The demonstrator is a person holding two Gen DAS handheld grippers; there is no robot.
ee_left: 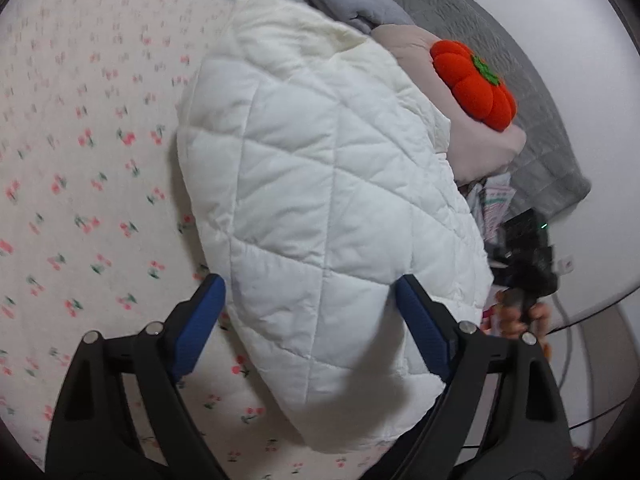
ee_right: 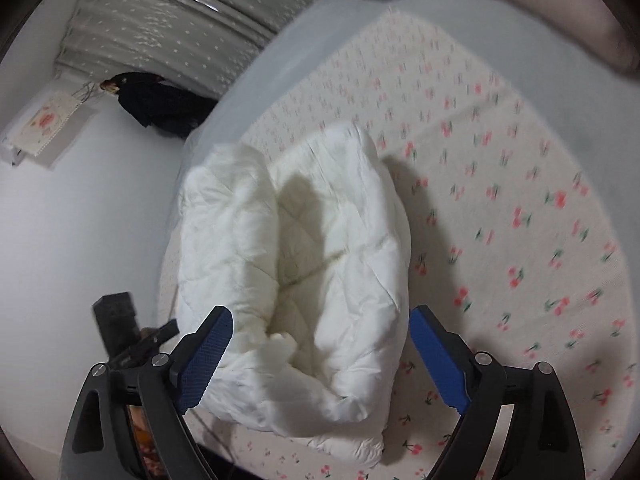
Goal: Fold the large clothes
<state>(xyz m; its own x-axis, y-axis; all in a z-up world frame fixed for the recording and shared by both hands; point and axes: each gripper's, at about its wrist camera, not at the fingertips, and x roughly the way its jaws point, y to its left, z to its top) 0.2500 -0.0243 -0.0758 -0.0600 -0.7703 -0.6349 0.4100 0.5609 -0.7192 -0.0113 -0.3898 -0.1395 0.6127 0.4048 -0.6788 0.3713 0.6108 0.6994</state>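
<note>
A white quilted jacket (ee_left: pixel 320 184) lies folded into a thick bundle on a cherry-print sheet (ee_left: pixel 80 184). My left gripper (ee_left: pixel 310 280) is open over its near end, one blue pad on each side of the padding with a gap to the cloth. In the right wrist view the same jacket (ee_right: pixel 320 248) shows its folded layers and a loose corner. My right gripper (ee_right: pixel 322 312) is open too, its pads straddling the bundle's near end without pressing it. Each view catches the other gripper: the right one (ee_left: pixel 524 264) in a hand, the left one (ee_right: pixel 120 328).
A red pumpkin-shaped cushion (ee_left: pixel 474 84) rests on a beige pillow (ee_left: pixel 484 152) behind the jacket, beside a grey quilted blanket (ee_left: pixel 528 92). A dark bundle (ee_right: pixel 160 104) lies below a grey curtain (ee_right: pixel 180 20). Cherry-print sheet (ee_right: pixel 520 220) stretches to the right.
</note>
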